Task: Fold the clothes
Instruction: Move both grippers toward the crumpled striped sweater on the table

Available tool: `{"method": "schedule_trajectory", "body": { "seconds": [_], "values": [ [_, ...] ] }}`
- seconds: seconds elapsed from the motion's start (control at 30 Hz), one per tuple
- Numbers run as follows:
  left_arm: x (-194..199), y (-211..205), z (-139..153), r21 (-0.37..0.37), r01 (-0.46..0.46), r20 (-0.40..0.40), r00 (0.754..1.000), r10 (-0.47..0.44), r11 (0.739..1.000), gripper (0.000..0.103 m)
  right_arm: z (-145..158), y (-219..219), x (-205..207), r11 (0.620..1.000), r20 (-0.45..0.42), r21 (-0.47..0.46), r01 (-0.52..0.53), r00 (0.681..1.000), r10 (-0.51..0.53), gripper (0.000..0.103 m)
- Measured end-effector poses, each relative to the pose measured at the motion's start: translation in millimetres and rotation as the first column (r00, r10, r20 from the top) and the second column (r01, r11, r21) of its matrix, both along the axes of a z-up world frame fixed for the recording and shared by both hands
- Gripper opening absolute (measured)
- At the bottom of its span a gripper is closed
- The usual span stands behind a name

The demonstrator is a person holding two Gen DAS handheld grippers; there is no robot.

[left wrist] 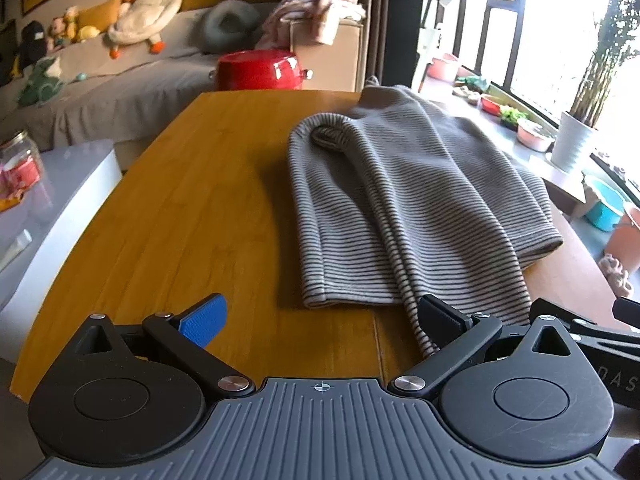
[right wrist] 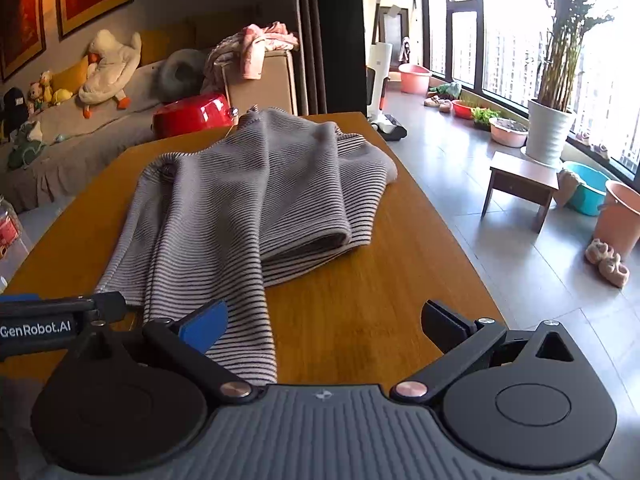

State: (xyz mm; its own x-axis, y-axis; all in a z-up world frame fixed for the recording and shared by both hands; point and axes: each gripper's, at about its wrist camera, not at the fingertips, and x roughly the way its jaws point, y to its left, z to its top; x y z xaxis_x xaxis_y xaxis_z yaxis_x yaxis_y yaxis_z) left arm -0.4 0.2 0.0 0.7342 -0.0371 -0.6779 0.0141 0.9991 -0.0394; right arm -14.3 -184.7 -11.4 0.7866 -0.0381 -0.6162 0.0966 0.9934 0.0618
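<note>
A grey striped garment (left wrist: 400,200) lies partly folded on the wooden table (left wrist: 200,208); it also shows in the right wrist view (right wrist: 248,200). One striped sleeve trails toward the near table edge. My left gripper (left wrist: 322,316) is open, low over the near edge, its right finger beside the sleeve end. My right gripper (right wrist: 324,320) is open, its left blue pad (right wrist: 204,326) touching or just over the sleeve end (right wrist: 244,332). Neither holds cloth. The left gripper also shows at the left edge of the right wrist view (right wrist: 60,316).
A red pot (left wrist: 258,69) stands past the table's far end. A sofa (left wrist: 120,80) with plush toys runs behind. A cardboard box with pink clothes (right wrist: 260,68) is at the back. A small stool (right wrist: 520,184), basins and a potted plant (right wrist: 548,132) stand on the floor to the right.
</note>
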Motion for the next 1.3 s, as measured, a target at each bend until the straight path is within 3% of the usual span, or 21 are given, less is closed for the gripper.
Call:
{"method": "schedule_trajectory", "body": {
  "seconds": [0.17, 0.27, 0.6, 1.3],
  "values": [
    [-9.5, 4.0, -0.7, 0.006, 0.009, 0.028, 1.000, -0.009, 1.000, 0.103, 3.0, 11.1, -0.1, 0.999, 0.000, -0.034, 0.001, 1.000, -0.001, 0.103],
    [-4.3, 0.9, -1.5, 0.021, 0.008, -0.022, 1.000, -0.007, 1.000, 0.103, 4.8, 17.7, -0.2, 0.999, 0.000, -0.054, 0.002, 1.000, -0.002, 0.103],
    [-11.5, -1.7, -0.7, 0.050, 0.015, -0.026, 1.000, -0.013, 0.999, 0.103, 5.6, 6.5, -3.7, 1.000, 0.005, -0.028, 0.000, 1.000, 0.000, 0.103],
    [-12.6, 0.6, 0.7, 0.033, 0.010, -0.034, 0.999, -0.009, 0.999, 0.103, 5.4, 10.5, -2.5, 0.999, 0.000, -0.041, -0.002, 1.000, 0.002, 0.103]
  ]
}}
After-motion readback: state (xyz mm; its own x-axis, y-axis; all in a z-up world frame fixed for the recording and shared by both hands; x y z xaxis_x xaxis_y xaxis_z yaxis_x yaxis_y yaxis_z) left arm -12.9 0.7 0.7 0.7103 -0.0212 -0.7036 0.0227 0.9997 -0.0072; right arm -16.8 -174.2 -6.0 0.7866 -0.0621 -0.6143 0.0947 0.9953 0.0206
